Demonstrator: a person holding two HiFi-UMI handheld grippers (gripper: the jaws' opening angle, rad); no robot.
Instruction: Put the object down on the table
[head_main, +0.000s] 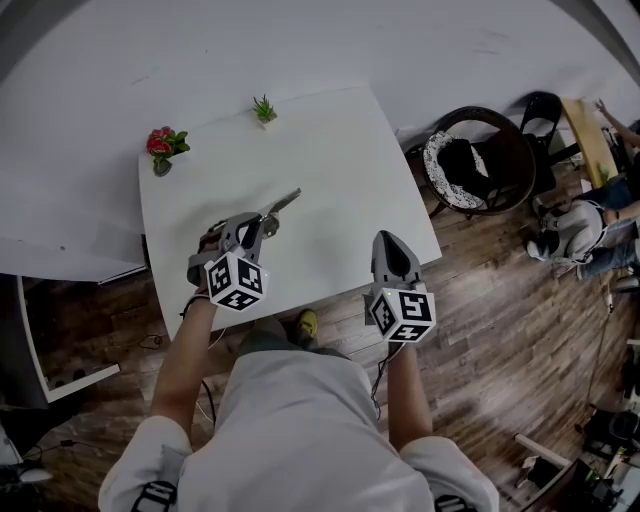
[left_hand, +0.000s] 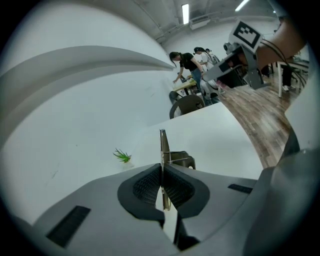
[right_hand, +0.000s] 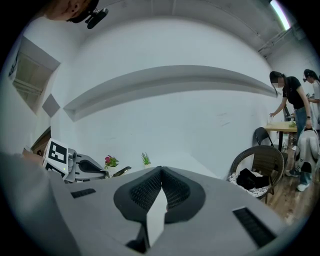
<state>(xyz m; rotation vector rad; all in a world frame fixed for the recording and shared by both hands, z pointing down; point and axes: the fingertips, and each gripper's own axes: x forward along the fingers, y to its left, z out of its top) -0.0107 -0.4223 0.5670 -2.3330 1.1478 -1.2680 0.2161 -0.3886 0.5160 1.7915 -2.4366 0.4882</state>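
Note:
A thin metal tool (head_main: 284, 203) sticks out forward and to the right from my left gripper (head_main: 267, 223), which is shut on it above the white table (head_main: 340, 150). In the left gripper view the tool (left_hand: 163, 145) stands edge-on, clamped between the black pads (left_hand: 147, 185) of the left gripper (left_hand: 162, 176). My right gripper (head_main: 392, 246) hovers over the table's near right edge, shut with nothing in it. The right gripper view shows its own jaws (right_hand: 161, 182) pressed together, with the left gripper (right_hand: 75, 167) and the tool (right_hand: 121, 171) off to the left.
A small red flower pot (head_main: 162, 148) stands at the table's far left corner and a small green plant (head_main: 264, 109) at its far edge. A dark wicker chair (head_main: 478, 160) stands to the right on the wooden floor. People (head_main: 580, 225) are further right.

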